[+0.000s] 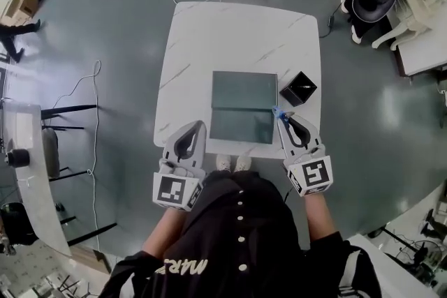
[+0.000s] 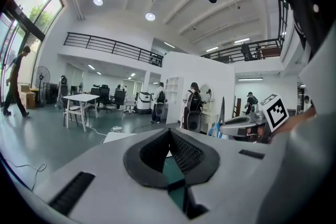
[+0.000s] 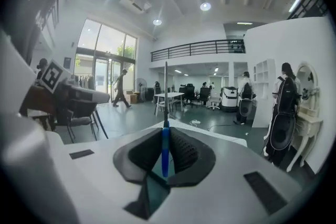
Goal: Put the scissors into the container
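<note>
The right tool [image 1: 285,123] clamps the blue-handled scissors [image 3: 165,147], blade forward, just below the black container [image 1: 298,88] at centre right. They are best carried over its opening, tipped down, then released. The left tool [image 1: 198,126] is closed and empty.

Mat [image 1: 243,105] lies mid-table [image 1: 209,31], toward your near edge. Container [image 1: 298,88] stands just right of it, on the table. Your right gripper [image 1: 283,121] is at the mat's near right corner, scissors [image 1: 279,113] between its jaws. Your left gripper [image 1: 199,126] is over the table's near edge, left of the mat.
</note>
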